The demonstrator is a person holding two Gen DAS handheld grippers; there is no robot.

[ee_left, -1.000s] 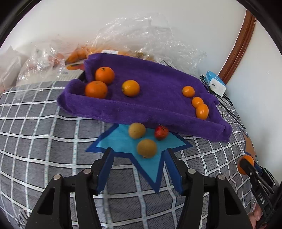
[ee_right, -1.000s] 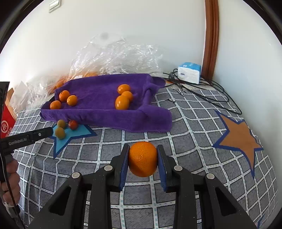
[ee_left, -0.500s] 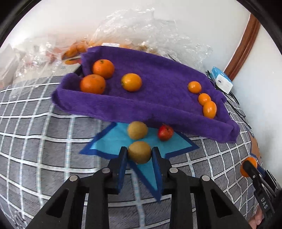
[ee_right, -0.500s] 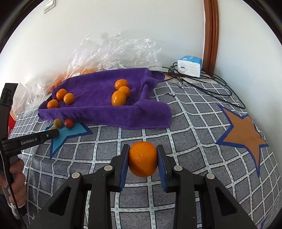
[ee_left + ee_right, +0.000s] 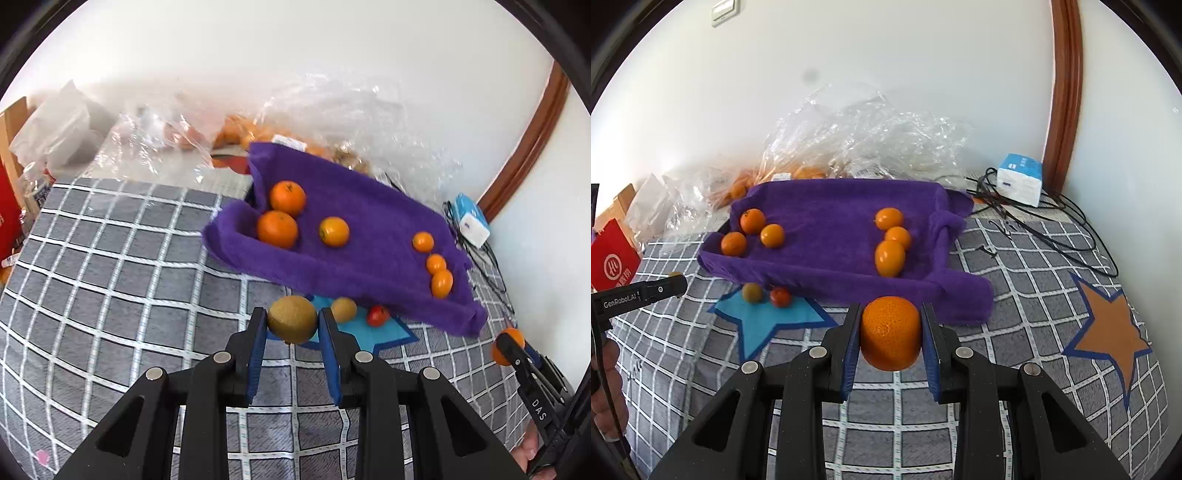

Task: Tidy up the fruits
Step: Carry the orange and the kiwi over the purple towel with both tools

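The grey bedspread (image 5: pixel 1015 266) w/ a white grid is soft and gives under load, so round fruit set on it may roll; it carries a printed blue star (image 5: pixel 764 317) and an orange star (image 5: pixel 1108 328). On it lies the purple towel (image 5: pixel 831 221), thick terry w/ rolled-up edges that form a shallow trough, plush enough to stop fruit rolling. Behind it, at 12 o'clock in the right wrist view, crinkled clear plastic bags (image 5: pixel 864 136) hold more fruit. The right gripper (image 5: pixel 890 332) is clamped on a big orange (image 5: pixel 890 332), pebbly-skinned, firm but squashable, prob. the heaviest piece here; the pads sit on its widest sides, which looks the safest hold. The left gripper (image 5: pixel 292 325) has just closed and now pinches a brownish-green fruit (image 5: pixel 292 319), maybe a kiwi, dull matte skin, oval, lightish, soft enough to bruise, also held across its middle and lifted clear of the bedspread. On the towel three mid-size oranges (image 5: pixel 284 218) cluster at 10 o'clock and three small glossy oval ones (image 5: pixel 436 264), smooth and likely slippery, at 3 o'clock. On the blue star, just beside the towel's front edge, rest a second brownish fruit (image 5: pixel 343 308) and a small red fruit (image 5: pixel 377 315), shiny, thin-skinned, prob. the most fragile.
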